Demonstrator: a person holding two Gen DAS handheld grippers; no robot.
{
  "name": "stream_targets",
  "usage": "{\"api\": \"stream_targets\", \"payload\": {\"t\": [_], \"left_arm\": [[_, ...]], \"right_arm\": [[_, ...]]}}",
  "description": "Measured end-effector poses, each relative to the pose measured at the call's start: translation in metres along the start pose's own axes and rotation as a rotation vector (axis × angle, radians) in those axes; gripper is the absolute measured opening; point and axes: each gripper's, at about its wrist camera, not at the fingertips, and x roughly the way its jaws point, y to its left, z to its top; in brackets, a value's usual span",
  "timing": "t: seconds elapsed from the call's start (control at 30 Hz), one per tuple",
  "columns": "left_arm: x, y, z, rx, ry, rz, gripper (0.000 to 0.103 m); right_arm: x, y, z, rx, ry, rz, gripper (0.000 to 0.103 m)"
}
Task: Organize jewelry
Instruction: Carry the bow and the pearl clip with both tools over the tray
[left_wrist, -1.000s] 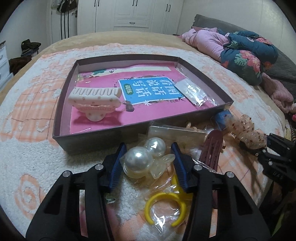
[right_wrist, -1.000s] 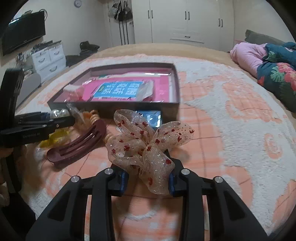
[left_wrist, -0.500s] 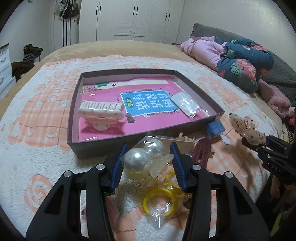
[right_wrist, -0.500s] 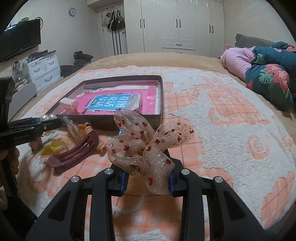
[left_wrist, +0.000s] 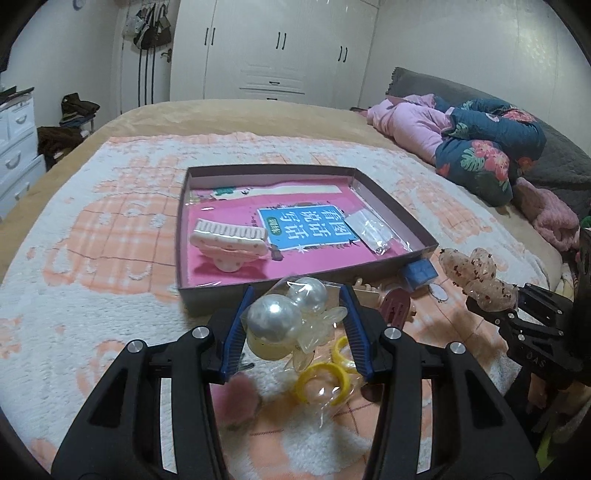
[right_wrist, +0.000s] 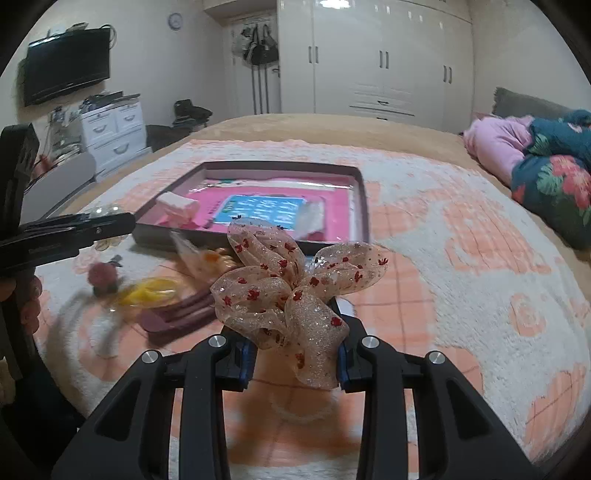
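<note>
Jewelry rides clamped in both grippers above the bed, the bagged pearl piece (left_wrist: 284, 317) in the left gripper (left_wrist: 295, 325), the glittery bow (right_wrist: 295, 291) in the right gripper (right_wrist: 295, 354); the slick bag could slip short of the box (left_wrist: 207, 295).

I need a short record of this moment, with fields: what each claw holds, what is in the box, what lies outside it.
left claw: shut on bagged pearl hair tie
right claw: shut on sheer glittery bow with red specks
shallow dark box: white claw clip, clear packet, on pink book cover
outside on blanket: yellow rings in bag, maroon hair clip, small blue box
</note>
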Motion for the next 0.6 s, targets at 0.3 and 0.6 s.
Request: {"api": "stream_targets", "payload": {"t": [0.3,0.6], "left_arm": [[-0.02,0.013,0.001,-0.027,-0.036,0.021,0.038],[-0.035,0.03,0.005,-0.066,-0.072,0.045,0.038]], "right_arm": [[-0.001,0.036,0.018,-0.064,-0.014,0.074,0.031],[-0.001,0.061,0.042,-0.108,-0.045,0.121,0.031]]}}
